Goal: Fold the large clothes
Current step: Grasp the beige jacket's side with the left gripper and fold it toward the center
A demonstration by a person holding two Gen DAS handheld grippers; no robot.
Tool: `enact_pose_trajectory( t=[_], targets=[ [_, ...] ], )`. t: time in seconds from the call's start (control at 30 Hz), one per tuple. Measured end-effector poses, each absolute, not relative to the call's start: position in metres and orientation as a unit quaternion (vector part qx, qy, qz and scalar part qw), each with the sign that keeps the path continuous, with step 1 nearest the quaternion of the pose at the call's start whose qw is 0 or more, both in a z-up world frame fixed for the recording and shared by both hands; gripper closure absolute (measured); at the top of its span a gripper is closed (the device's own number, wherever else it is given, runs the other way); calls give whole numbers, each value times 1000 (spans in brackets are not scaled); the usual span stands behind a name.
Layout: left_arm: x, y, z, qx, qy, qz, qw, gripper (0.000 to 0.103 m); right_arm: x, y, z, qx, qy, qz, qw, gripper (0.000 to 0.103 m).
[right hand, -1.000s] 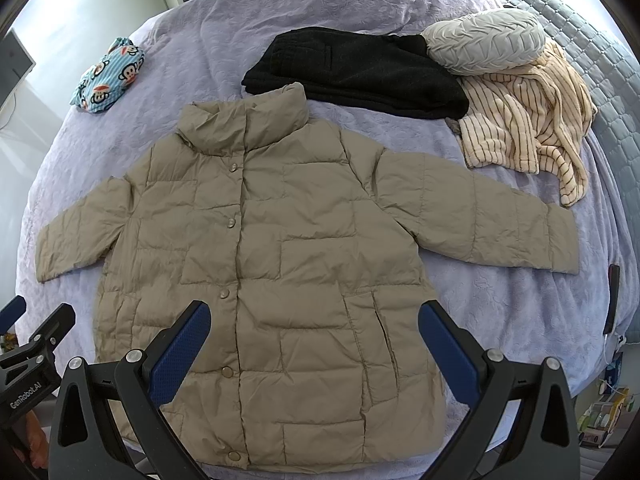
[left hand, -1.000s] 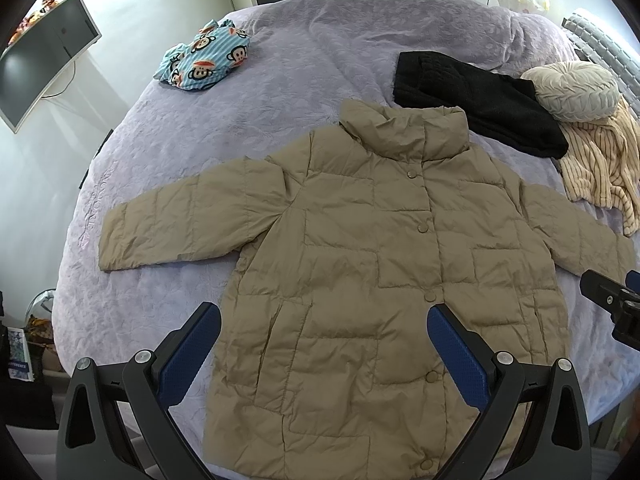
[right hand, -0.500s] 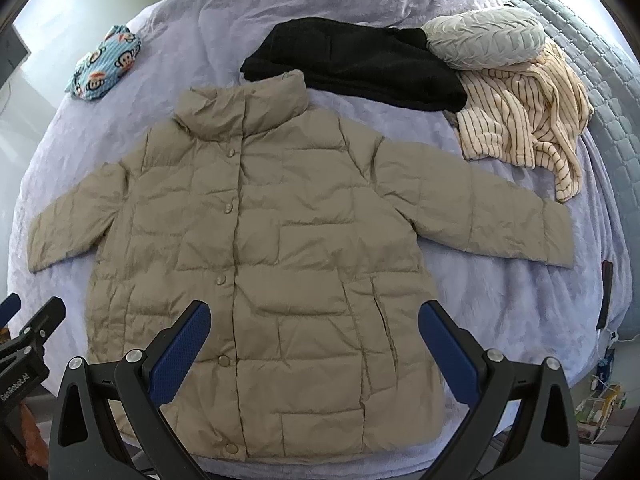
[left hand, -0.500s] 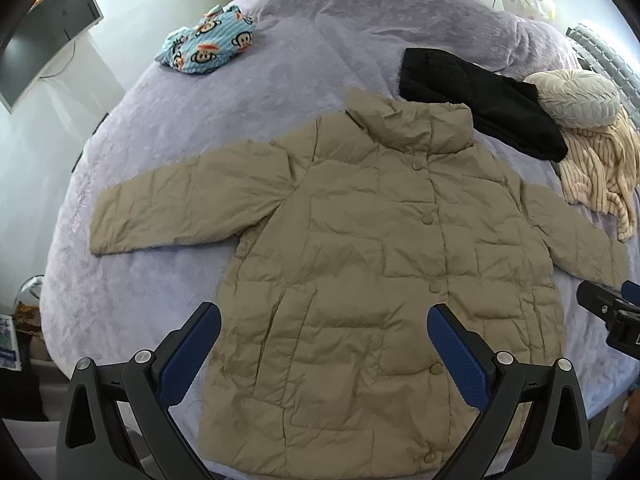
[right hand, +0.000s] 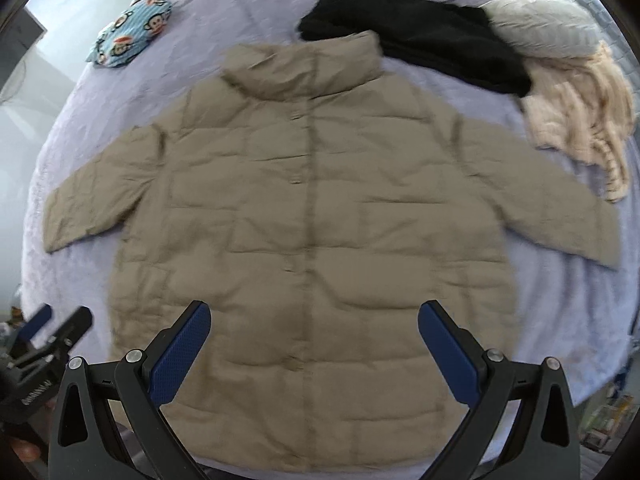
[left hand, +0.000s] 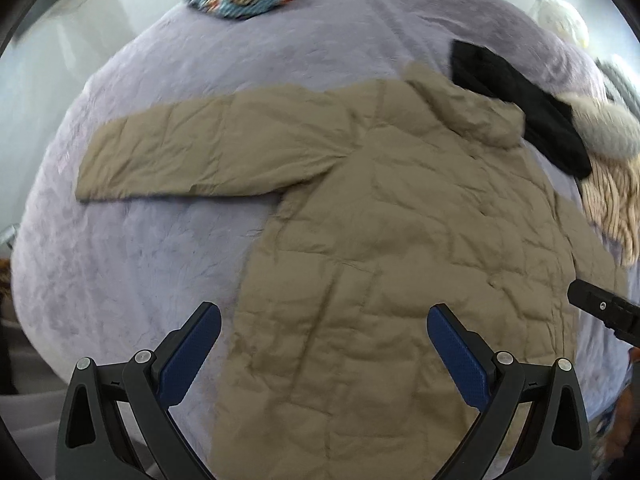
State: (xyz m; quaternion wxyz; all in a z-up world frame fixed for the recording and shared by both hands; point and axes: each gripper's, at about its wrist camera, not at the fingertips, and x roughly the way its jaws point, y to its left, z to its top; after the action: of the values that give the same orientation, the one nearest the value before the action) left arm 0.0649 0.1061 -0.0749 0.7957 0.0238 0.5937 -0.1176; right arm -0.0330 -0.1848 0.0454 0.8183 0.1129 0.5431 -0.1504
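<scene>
A quilted khaki puffer jacket (right hand: 312, 208) lies front-up, sleeves spread, on a lavender bed (left hand: 132, 248), its collar just beside a black garment (right hand: 420, 44). Left gripper (left hand: 324, 344) and right gripper (right hand: 314, 336) hover over its hem, jaws spread, empty. Light, puffy, likely slippery; pinch cuffs or hem corners.

Your left wrist view looks down and forward from above the hem of the tan jacket (left hand: 400, 220), offset toward its left side, with the bed (left hand: 120, 260) filling the frame. Your right wrist view faces the same way, centred over the jacket front. Both sit near the hem. Each catches the other: the right gripper (left hand: 604, 312) at the left view's right edge, the left gripper (right hand: 44, 340) at the right view's lower left.
</scene>
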Motion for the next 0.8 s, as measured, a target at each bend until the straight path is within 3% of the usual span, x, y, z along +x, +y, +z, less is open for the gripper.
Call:
enact_pose_trajectory(
  t=[0.2, 0.3, 0.47, 0.7, 0.73, 0.77, 0.8],
  targets=[
    [125, 189, -119, -77, 583, -80, 805, 0, 12, -155, 8, 152, 522, -94, 834, 0],
    [160, 235, -147, -165, 562, -72, 807, 0, 34, -136, -26, 147, 572, -65, 804, 0],
    [213, 293, -213, -306, 555, -66, 771, 0, 52, -108, -70, 142, 585, -45, 797, 0],
    [267, 324, -222, -338, 502, -37, 795, 2, 96, -62, -109, 152, 560, -10, 815, 0],
    [273, 326, -219, -333, 495, -30, 802, 8, 100, -57, -111, 153, 556, -5, 817, 0],
    [282, 325, -217, -325, 492, -24, 807, 36, 110, -50, -115, 154, 550, 0, 821, 0],
    [289, 324, -217, -320, 495, -28, 807, 80, 119, -42, -118, 155, 544, 7, 825, 0]
  ],
)
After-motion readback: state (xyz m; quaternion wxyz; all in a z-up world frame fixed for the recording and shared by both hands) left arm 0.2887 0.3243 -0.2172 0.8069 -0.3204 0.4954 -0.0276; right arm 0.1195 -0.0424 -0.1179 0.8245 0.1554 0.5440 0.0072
